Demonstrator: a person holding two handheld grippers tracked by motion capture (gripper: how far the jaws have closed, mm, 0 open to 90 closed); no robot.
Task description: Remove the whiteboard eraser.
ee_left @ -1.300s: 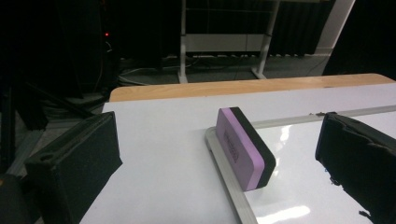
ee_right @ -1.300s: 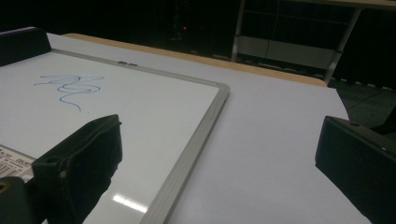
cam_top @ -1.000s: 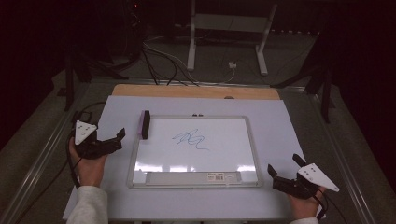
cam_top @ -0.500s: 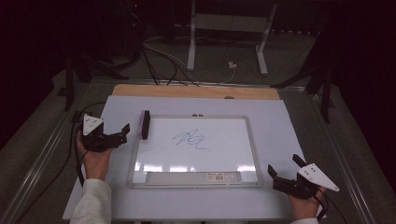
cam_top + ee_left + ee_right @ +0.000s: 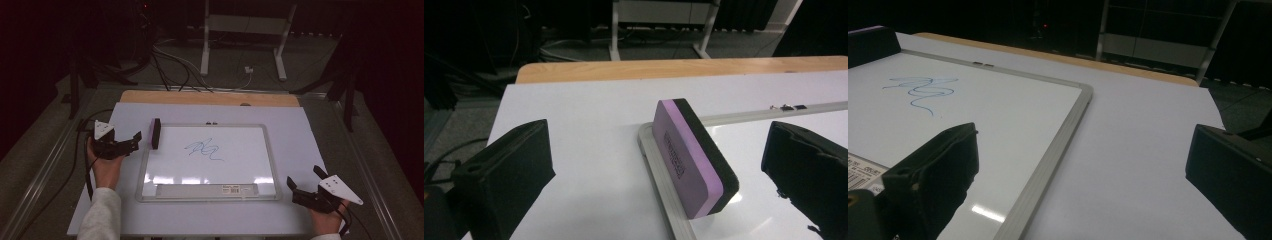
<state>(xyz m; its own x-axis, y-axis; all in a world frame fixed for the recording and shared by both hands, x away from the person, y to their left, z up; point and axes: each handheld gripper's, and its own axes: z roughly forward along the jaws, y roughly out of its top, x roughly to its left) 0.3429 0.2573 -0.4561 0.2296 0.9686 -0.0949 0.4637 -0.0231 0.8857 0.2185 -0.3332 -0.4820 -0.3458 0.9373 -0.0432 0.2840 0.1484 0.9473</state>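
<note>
— How do my tongs stand?

— Your left gripper (image 5: 131, 141) has its jaws spread wide with nothing between the pads. In the left gripper view the eraser (image 5: 694, 155) sits in the gap ahead of them, touched by neither jaw.

— Where exactly is that eraser?

— It stands on its long edge on the left frame of the whiteboard (image 5: 272, 165), purple face toward your left gripper, black felt toward the board. In the high view the eraser (image 5: 156, 133) is just beside the jaw tips.

— And my right one?

— The right gripper (image 5: 299, 187) is also wide open and holds nothing. It rests low on the white table sheet (image 5: 300, 125) off the board's near right corner, well apart from the blue scribble (image 5: 204, 149).
</note>
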